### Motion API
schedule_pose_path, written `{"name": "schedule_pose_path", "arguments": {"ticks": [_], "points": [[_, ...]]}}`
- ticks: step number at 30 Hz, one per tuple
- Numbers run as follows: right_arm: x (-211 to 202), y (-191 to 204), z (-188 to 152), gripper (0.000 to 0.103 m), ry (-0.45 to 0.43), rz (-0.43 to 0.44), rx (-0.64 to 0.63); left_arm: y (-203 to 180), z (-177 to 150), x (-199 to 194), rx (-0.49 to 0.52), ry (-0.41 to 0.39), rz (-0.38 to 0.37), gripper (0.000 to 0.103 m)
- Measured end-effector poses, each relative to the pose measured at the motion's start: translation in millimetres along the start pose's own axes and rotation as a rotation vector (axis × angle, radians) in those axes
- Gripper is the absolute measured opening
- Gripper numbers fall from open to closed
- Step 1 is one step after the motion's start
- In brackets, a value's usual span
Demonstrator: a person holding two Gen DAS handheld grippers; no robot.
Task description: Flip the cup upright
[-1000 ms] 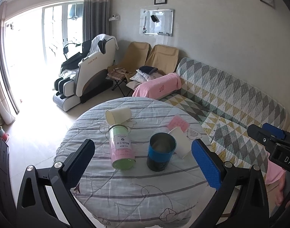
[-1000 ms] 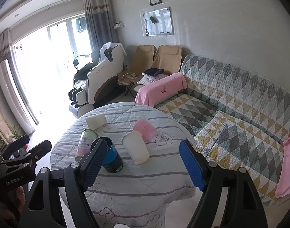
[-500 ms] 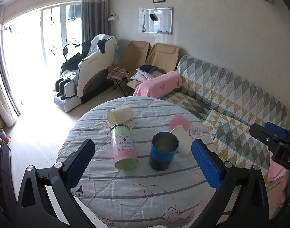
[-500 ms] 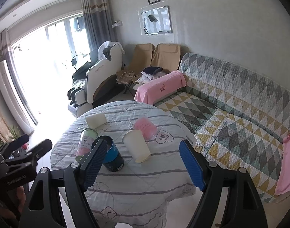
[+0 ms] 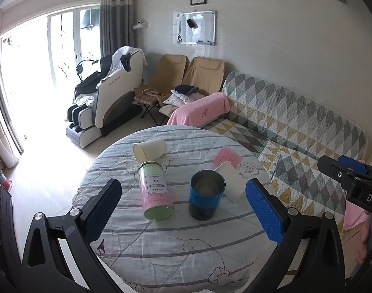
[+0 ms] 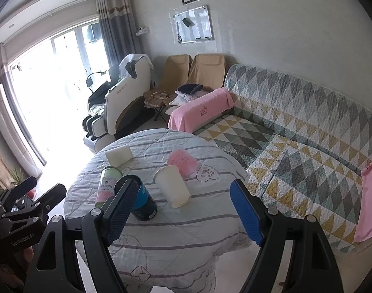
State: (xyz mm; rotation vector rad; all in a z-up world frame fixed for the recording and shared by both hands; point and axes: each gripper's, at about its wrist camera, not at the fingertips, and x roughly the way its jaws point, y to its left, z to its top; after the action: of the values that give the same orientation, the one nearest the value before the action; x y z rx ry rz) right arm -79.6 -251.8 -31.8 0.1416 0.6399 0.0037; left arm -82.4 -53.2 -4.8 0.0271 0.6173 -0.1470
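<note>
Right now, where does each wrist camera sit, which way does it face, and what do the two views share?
Left wrist: behind the open left gripper, facing the round table and sofa; right gripper at right edge.
Right wrist: behind the open right gripper, further right, facing the same table; left gripper at left edge.
Shared: blue cup, tin, white cups, whiteboard.
</note>
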Motion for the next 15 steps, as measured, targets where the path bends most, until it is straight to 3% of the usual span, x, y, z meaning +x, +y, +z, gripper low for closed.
{"name": "schedule_pose_path", "arguments": {"ticks": [15], "points": [[-1.5, -1.7, 2.2, 0.08, 0.001, -0.005, 0.003, 3.4, 3.9, 1.7, -0.012, -0.002, -0.008, 0.103]]}}
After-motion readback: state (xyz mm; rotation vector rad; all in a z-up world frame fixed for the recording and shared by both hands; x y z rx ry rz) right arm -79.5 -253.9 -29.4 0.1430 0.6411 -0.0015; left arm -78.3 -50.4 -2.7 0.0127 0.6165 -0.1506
